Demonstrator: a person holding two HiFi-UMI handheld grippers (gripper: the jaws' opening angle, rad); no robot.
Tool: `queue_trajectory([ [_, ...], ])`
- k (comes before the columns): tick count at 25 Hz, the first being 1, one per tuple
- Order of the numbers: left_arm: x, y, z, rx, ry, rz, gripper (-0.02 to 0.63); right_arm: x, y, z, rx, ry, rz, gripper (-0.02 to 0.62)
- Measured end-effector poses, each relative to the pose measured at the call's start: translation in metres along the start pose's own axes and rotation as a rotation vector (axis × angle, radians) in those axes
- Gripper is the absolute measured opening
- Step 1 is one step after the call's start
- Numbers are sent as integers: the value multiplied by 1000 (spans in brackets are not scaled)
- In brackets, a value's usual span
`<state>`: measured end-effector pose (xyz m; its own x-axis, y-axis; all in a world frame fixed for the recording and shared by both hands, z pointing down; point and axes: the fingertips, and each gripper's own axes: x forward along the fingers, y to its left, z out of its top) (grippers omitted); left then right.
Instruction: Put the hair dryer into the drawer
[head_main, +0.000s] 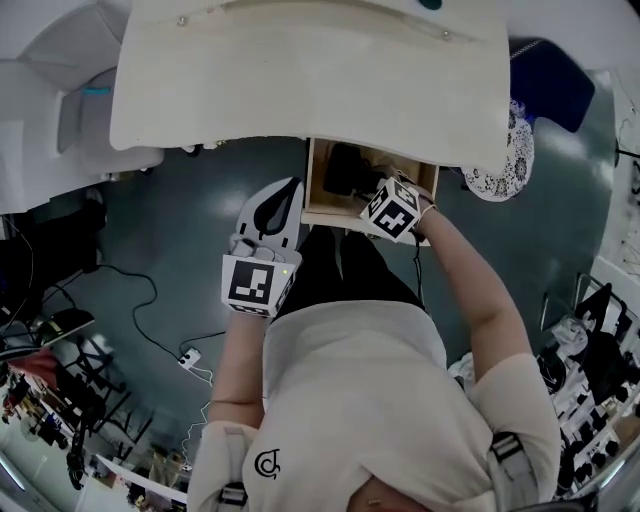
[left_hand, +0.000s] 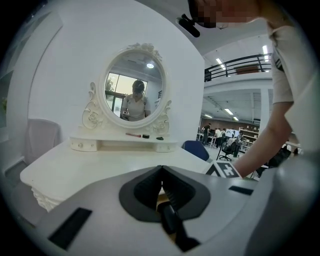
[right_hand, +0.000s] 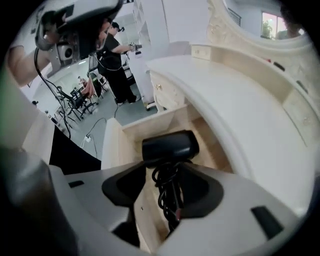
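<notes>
The black hair dryer (head_main: 345, 168) (right_hand: 170, 145) lies inside the open wooden drawer (head_main: 312, 195) (right_hand: 112, 145) under the white dressing table. Its coiled black cord (right_hand: 169, 195) trails back from it and shows in the gap between my right jaws. My right gripper (head_main: 375, 200) (right_hand: 169, 172) hangs over the drawer, pointing steeply down. Its jaws stand apart, and I see no pad pressing on the cord. My left gripper (head_main: 288, 188) (left_hand: 161, 170) is held left of the drawer, nearly level, facing the table. Its pads meet at the tip with nothing in them.
The white table top (head_main: 300, 80) overhangs the drawer's back. An oval mirror (left_hand: 134, 92) stands at the table's rear above a small shelf. A blue chair (head_main: 550, 80) and a patterned round seat (head_main: 515, 150) are to the right. A power strip (head_main: 188, 357) and cables lie on the floor to the left.
</notes>
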<state>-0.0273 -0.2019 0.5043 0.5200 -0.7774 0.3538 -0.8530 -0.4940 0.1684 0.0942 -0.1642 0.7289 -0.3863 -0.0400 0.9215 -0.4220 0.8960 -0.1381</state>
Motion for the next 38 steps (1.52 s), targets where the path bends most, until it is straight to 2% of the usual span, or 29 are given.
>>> queue_trajectory([
  [4, 1, -3, 13, 26, -9, -3, 12, -39, 0, 28, 15, -93, -45, 116],
  [6, 1, -6, 20, 46, -15, -4, 12, -60, -5, 39, 31, -136, -86, 13],
  [12, 0, -23, 59, 151, -55, -19, 12, -136, -13, 70, 71, -342, -179, 8],
  [19, 1, -24, 93, 154, -107, -15, 12, -230, -27, 93, 124, -641, -332, 8],
  [23, -4, -33, 114, 209, -127, -32, 12, -286, -27, 107, 142, -823, -424, 6],
  [28, -9, -50, 139, 260, -164, -64, 12, -343, -32, 111, 179, -997, -531, 6],
  [32, -13, -60, 151, 287, -178, -75, 12, -369, -35, 107, 233, -1092, -565, 6],
  [38, -16, -65, 164, 283, -201, -81, 14, -382, -25, 110, 227, -1143, -578, 6],
])
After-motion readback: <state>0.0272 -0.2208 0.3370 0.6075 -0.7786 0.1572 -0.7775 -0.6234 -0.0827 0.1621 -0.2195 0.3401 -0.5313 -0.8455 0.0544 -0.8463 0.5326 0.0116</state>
